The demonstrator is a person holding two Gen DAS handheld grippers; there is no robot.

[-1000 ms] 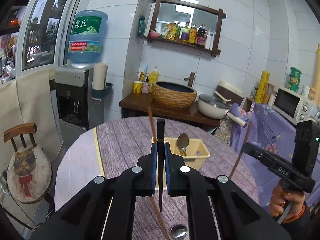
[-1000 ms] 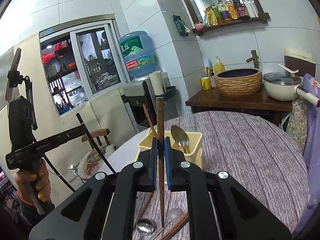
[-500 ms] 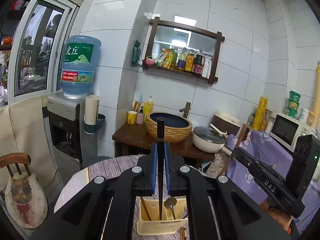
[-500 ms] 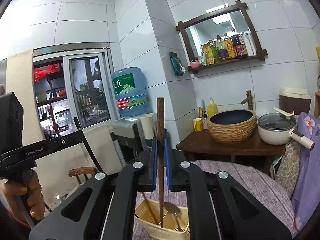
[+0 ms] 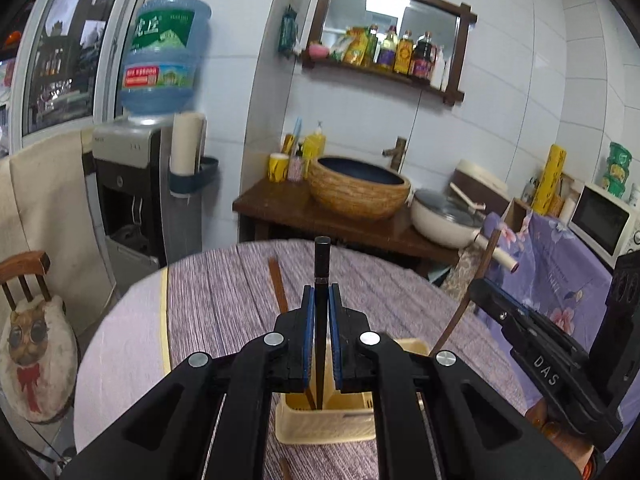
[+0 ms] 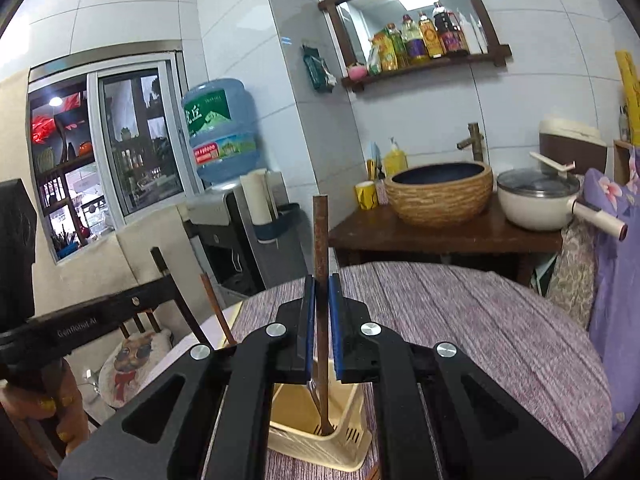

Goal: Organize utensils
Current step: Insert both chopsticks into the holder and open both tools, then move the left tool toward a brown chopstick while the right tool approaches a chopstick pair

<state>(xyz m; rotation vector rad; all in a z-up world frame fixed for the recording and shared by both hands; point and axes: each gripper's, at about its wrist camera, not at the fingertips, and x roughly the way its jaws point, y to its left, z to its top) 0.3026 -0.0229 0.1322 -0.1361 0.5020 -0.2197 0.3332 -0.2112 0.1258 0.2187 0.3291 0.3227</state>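
Note:
My left gripper [image 5: 320,300] is shut on a black chopstick [image 5: 321,264] held upright, its lower tip down inside the cream utensil basket [image 5: 328,426] on the purple table. A brown chopstick [image 5: 277,284] leans in the basket beside it. My right gripper [image 6: 321,292] is shut on a brown chopstick [image 6: 320,236], also upright, its tip reaching the floor of the basket [image 6: 320,446], next to a spoon handle. The right gripper body shows in the left wrist view [image 5: 540,360], the left one in the right wrist view [image 6: 80,324].
The round table [image 5: 224,300] has a purple striped cloth. Beyond it stand a wooden counter with a woven basin [image 5: 358,190], a white pot [image 5: 446,218], a water dispenser [image 5: 132,184] and a chair with a cat cushion [image 5: 36,344]. A microwave [image 5: 600,224] stands right.
Both grippers have come down again after rising, and both chopsticks now stand with their tips inside the basket. The basket sits closer below the fingers.

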